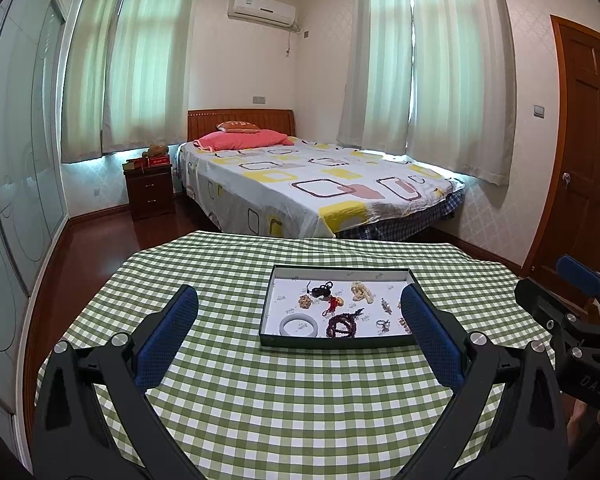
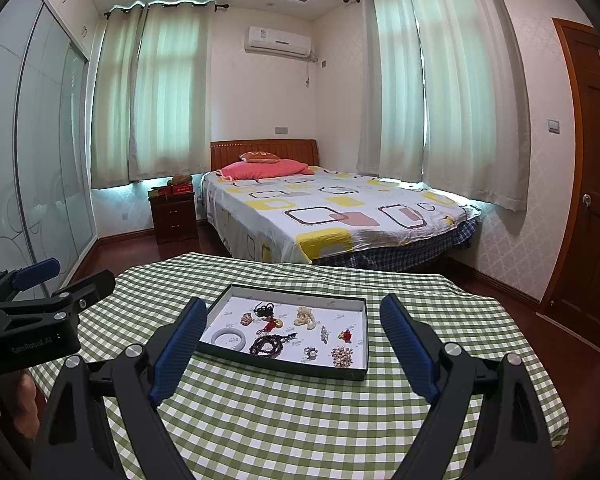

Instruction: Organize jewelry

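Note:
A shallow dark-rimmed tray [image 1: 336,342] with a white lining sits on the green checked table [image 1: 260,400]; it also shows in the right wrist view [image 2: 284,366]. In it lie several pieces of jewelry: a pale jade bangle [image 2: 230,339], dark bead strings [image 2: 266,346], a cream bead cluster [image 2: 306,317], a pearl cluster [image 2: 342,356], a ring [image 2: 310,353] and red charms [image 2: 345,335]. My left gripper [image 1: 300,304] is open and empty, held above the table short of the tray. My right gripper [image 2: 294,312] is open and empty, also short of the tray.
The table [image 2: 300,420] ends just behind the tray. Beyond it stand a bed [image 1: 308,184], a dark nightstand [image 1: 150,188], a wardrobe with glass doors [image 1: 16,200] on the left and a wooden door [image 1: 584,160] on the right.

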Motion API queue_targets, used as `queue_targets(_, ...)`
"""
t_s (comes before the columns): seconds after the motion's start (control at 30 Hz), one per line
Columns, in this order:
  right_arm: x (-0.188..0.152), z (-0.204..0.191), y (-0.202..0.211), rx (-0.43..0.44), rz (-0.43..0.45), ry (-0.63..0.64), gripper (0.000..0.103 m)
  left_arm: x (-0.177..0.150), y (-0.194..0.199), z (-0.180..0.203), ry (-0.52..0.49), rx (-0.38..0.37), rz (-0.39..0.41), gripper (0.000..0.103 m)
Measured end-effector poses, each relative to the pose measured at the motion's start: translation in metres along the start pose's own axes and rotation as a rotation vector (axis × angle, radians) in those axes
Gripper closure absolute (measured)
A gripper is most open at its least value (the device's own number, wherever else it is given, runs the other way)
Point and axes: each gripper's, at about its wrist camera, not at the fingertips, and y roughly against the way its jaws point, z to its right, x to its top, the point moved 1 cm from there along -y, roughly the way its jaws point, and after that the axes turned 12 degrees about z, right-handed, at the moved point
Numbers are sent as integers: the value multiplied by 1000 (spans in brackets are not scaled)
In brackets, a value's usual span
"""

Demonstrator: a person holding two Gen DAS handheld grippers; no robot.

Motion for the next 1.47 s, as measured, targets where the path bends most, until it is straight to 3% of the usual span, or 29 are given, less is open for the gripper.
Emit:
queue_targets(1.13,-7,0,-6,7,-21,-10,17,-3,-7,-3,19,3,7,4)
queue_targets(1.33,-15,11,-19,-8,-37,-19,17,-14,-40,-12,10,52,-35,4)
queue_targets(1.47,-28,35,-42,-54,-62,-38,17,-37,-92,-33,19,97,-146,4)
